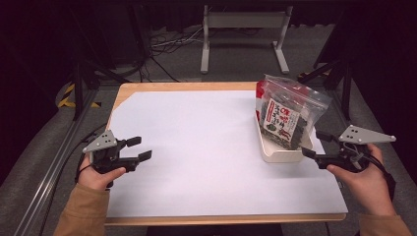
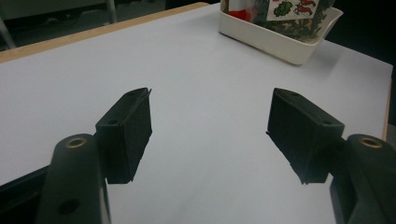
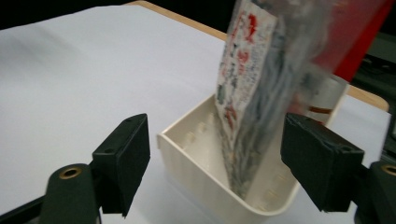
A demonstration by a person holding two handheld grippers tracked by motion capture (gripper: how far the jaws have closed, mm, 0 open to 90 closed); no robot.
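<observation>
My L gripper [image 1: 135,148] sits at the table's [image 1: 196,147] left edge w/ jaws well apart and nothing btwn them; in the left gripper view the two black pads [image 2: 128,133] stand wide over bare white tabletop, touching nothing, w/ the tray far off at the top right; moving right across the high view, the white sheet is bare up to the cream tray [image 1: 280,152], which lies near the right edge of the table; the seaweed bag [image 1: 287,110] stands upright in it, a clear zip-top pouch of dark flakes w/ a white label printed in red and green, leaning a bit toward the far side, and a red pack shows behind it at the tray's far end; my R gripper [image 1: 316,143] is just beside the tray's near right corner, jaws fully spread, gripping nothing; in the right gripper view its pads [image 3: 123,161] frame the tray's near end [image 3: 196,163] and the bag [image 3: 254,107], which rises btwn them but farther off, blurred; I can't see either pad touching tray or bag; the tray's inner wall shows small bumps.
</observation>
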